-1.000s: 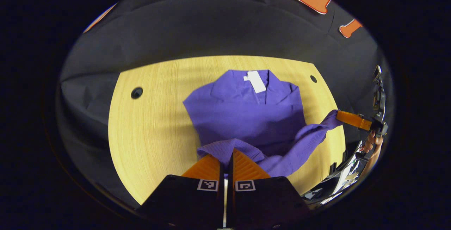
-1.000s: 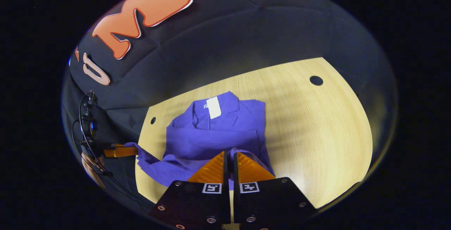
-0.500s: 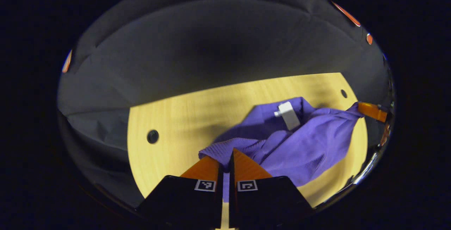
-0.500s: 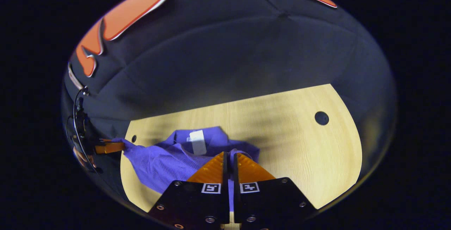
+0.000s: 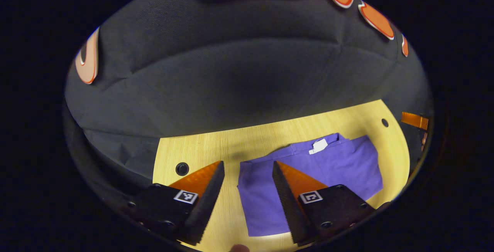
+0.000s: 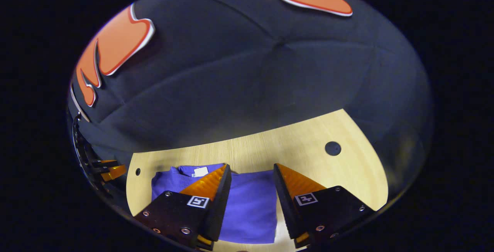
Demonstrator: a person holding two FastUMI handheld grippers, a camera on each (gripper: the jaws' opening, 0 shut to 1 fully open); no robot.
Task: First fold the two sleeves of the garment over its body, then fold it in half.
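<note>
Lying flat on the wooden table (image 5: 200,147), the purple garment (image 5: 320,171) is folded into a rectangle, white tag (image 5: 319,146) at its far edge. Left gripper (image 5: 247,167) fingers spread wide, nothing held; garment's left edge sits between them, most of it beyond the right finger. Right gripper (image 6: 251,171) likewise wide apart and empty, garment (image 6: 251,205) between and behind its fingers. Other gripper (image 6: 110,169) visible far left.

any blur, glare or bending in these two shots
Left gripper view: sharp; the folded purple garment has a bright patch at its near hem, and the light wooden table edge curves from the fisheye. Right gripper view: sharp too; soft shadow behind the garment, table edge bowed.
</note>
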